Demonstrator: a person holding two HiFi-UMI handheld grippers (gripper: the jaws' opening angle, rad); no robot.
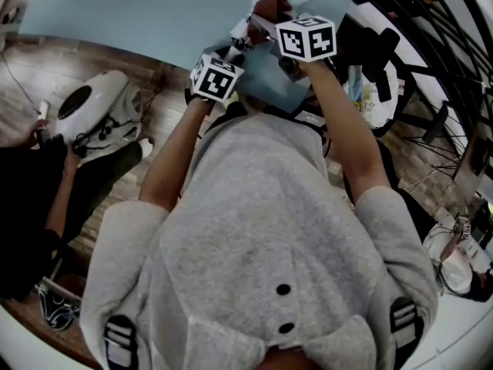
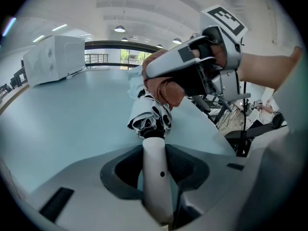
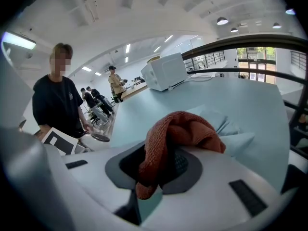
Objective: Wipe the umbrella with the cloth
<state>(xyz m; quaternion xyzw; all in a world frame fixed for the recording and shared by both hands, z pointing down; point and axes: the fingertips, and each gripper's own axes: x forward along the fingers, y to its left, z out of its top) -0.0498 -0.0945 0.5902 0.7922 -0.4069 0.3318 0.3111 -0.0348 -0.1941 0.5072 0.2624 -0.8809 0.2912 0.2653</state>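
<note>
A folded umbrella (image 2: 153, 115) of pale blue fabric, with crumpled black-and-white folds, points out over the smooth pale blue table (image 2: 62, 114). The left gripper (image 2: 156, 174) has its jaws clamped on the umbrella's smooth white cylindrical handle (image 2: 155, 153). The right gripper (image 3: 156, 170) pinches a nubbly rust-orange cloth (image 3: 179, 129), which lies against the canopy and hides its far end.

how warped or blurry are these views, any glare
Head view: strong barrel bend, the table edge curves. Left gripper view: dark round vignette, umbrella fairly sharp. Right gripper view: cloth sharp up close, ceiling lamps bloom bright.
</note>
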